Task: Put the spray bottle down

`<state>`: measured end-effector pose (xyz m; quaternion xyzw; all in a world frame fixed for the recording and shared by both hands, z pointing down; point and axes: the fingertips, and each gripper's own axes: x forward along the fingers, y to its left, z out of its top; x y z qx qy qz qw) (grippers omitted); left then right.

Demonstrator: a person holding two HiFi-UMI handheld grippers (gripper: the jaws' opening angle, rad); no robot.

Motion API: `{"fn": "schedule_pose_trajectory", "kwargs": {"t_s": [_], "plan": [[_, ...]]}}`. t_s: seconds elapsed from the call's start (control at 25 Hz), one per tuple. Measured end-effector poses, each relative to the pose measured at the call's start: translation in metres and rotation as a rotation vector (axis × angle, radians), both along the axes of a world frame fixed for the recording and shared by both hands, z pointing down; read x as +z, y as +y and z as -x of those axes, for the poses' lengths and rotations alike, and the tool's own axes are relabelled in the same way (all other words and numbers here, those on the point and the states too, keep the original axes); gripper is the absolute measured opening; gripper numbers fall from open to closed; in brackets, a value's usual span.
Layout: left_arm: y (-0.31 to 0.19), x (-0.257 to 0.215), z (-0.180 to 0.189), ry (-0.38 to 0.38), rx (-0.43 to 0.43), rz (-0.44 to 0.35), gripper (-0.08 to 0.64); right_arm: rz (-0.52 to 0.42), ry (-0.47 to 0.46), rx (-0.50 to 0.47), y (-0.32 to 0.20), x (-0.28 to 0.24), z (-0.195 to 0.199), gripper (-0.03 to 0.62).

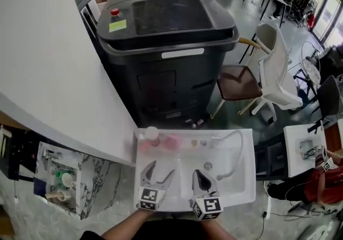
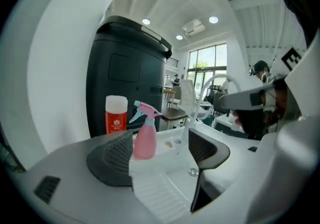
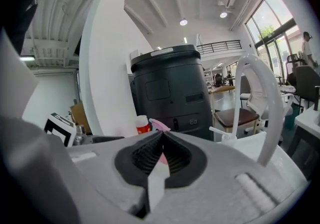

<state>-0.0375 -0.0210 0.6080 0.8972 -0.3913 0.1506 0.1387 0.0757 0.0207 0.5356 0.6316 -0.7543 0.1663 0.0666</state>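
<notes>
The pink spray bottle [image 1: 171,141] [image 2: 146,133] stands upright on the back ledge of a white sink [image 1: 244,180], free of both grippers. Beside it on the left is a red bottle with a white cap [image 1: 151,136] [image 2: 116,114]. My left gripper [image 1: 158,175] [image 2: 160,145] hovers over the sink basin, open, with nothing between its jaws; the spray bottle stands beyond them. My right gripper [image 1: 202,179] [image 3: 162,138] is to its right, shut on nothing. In the right gripper view only the spray bottle's pink top [image 3: 159,125] shows above the jaws.
A curved white faucet [image 1: 233,153] [image 3: 260,103] rises at the sink's right. Behind the sink stands a large dark bin-like machine [image 1: 166,46]. A white wall [image 1: 48,73] runs along the left, chairs [image 1: 268,73] stand to the right, and a marble shelf [image 1: 91,185] holds small items at lower left.
</notes>
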Motion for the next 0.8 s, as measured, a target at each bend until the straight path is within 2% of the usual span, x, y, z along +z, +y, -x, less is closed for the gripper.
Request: {"fn": "schedule_pose_trajectory", "kwargs": {"t_s": [0.16, 0.2, 0.24, 0.28, 0.48, 0.8], "plan": [[0.051, -0.041, 0.024, 0.040, -0.038, -0.031, 0.266, -0.049, 0.001, -0.016, 0.035, -0.021, 0.027, -0.002], [0.065, -0.050, 0.028, 0.055, -0.040, -0.039, 0.203, -0.057, 0.012, -0.007, 0.046, -0.026, 0.031, -0.002], [0.078, -0.058, 0.033, 0.063, -0.039, -0.044, 0.111, -0.064, 0.024, 0.007, 0.056, -0.030, 0.033, -0.002], [0.092, -0.066, 0.036, 0.067, -0.037, -0.051, 0.063, -0.069, 0.031, 0.021, 0.067, -0.034, 0.035, -0.002], [0.138, -0.087, 0.051, 0.059, -0.015, -0.108, 0.046, -0.031, 0.027, 0.061, 0.116, -0.033, 0.048, -0.002], [0.171, -0.102, 0.070, 0.061, -0.014, -0.131, 0.046, -0.017, 0.085, 0.007, 0.151, -0.031, 0.075, -0.003]]}}
